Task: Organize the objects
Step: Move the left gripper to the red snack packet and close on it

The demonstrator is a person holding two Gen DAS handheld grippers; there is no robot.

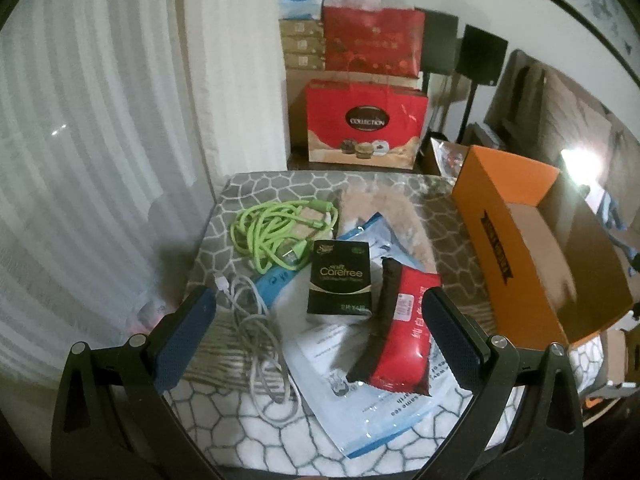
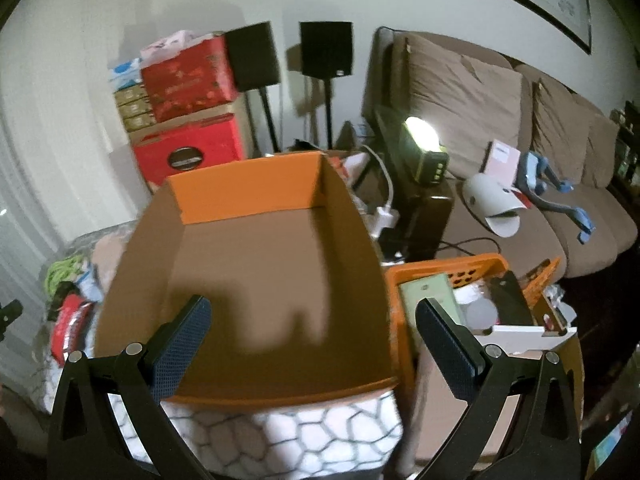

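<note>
Left wrist view: my left gripper [image 1: 316, 328] hangs over the surface [image 1: 248, 432] with its jaws spread wide and nothing between them. Between the blue pads [image 1: 182, 340] I see the black box [image 1: 340, 278] standing on a clear bag [image 1: 360, 408] with printed paper inside. Just right of the box, a red packet [image 1: 400, 344] with a dark edge lies across the same bag, close to my right-hand pad. Left of the box, a grey cable [image 1: 260, 344] trails in loose loops over the patterned cover, its white plug near the left pad. Beyond it, a green cable [image 1: 280, 232] sits coiled, touching a blue-edged pouch [image 1: 276, 280] that runs under the box. At the right edge of the surface stands the orange carton [image 1: 520, 240], open at the top, well apart from the small things.

In the right wrist view, my right gripper [image 2: 316, 340] is over that same carton [image 2: 248, 192], jaws released and grasping nothing. The inside looks bare brown card, with a shadow across the floor. Just right of the carton sits an orange basket [image 2: 460, 268] packed with oddments I cannot make out. At far left I glimpse the red packet [image 2: 70, 324] and green cable [image 2: 60, 274]. A sofa [image 2: 480, 112] lies behind.
</note>
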